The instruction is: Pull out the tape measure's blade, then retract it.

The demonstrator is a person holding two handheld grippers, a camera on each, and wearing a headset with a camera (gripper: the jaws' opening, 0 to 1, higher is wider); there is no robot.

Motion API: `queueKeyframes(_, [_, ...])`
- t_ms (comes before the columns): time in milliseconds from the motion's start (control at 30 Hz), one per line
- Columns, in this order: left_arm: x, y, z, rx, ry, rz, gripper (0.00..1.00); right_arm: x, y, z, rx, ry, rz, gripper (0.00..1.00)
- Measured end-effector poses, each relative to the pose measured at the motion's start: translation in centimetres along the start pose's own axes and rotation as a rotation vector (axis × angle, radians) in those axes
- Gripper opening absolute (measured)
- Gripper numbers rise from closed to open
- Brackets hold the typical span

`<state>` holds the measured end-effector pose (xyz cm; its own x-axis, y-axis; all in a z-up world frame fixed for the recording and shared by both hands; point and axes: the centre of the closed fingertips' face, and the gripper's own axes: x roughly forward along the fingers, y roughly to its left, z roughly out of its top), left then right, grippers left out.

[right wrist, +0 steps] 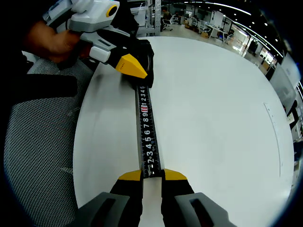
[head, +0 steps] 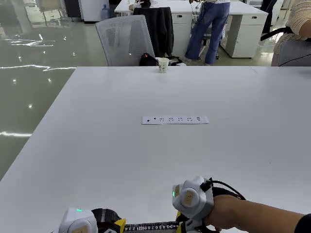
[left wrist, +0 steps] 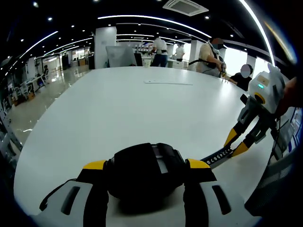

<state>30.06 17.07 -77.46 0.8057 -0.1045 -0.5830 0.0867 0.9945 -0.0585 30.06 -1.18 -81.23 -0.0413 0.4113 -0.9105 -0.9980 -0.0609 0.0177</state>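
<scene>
The black tape measure case (left wrist: 144,172) lies at the near edge of the white table (head: 146,160), and my left gripper (left wrist: 146,165) is shut on its two sides with the yellow-tipped jaws. From the case (right wrist: 143,54) a black blade (right wrist: 147,127) with white numerals runs straight across the tabletop. My right gripper (right wrist: 152,175) is shut on the blade's end. In the head view the case (head: 104,217), blade (head: 150,226) and right gripper (head: 181,224) line up along the bottom edge. A hand holds the right gripper (left wrist: 236,145).
A white power strip (head: 175,119) lies flat mid-table. A paper cup (head: 163,64) stands at the far edge, with a grey chair (head: 125,39) behind it. People stand at desks beyond. A mesh seat (right wrist: 38,142) is beside the near edge.
</scene>
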Motion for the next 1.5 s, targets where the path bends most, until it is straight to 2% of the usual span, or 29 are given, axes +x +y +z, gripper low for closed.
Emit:
queueKeyframes(800, [0.0,0.0,-0.1,0.0,0.0,0.001,0.59,0.3,0.2,0.7,-0.016,-0.005,0.01,0.11])
queueKeyframes(1500, [-0.1,-0.1,-0.1,0.002,0.003,-0.002,0.59,0.7,0.2,1.6,0.001,-0.012,0.005,0.11])
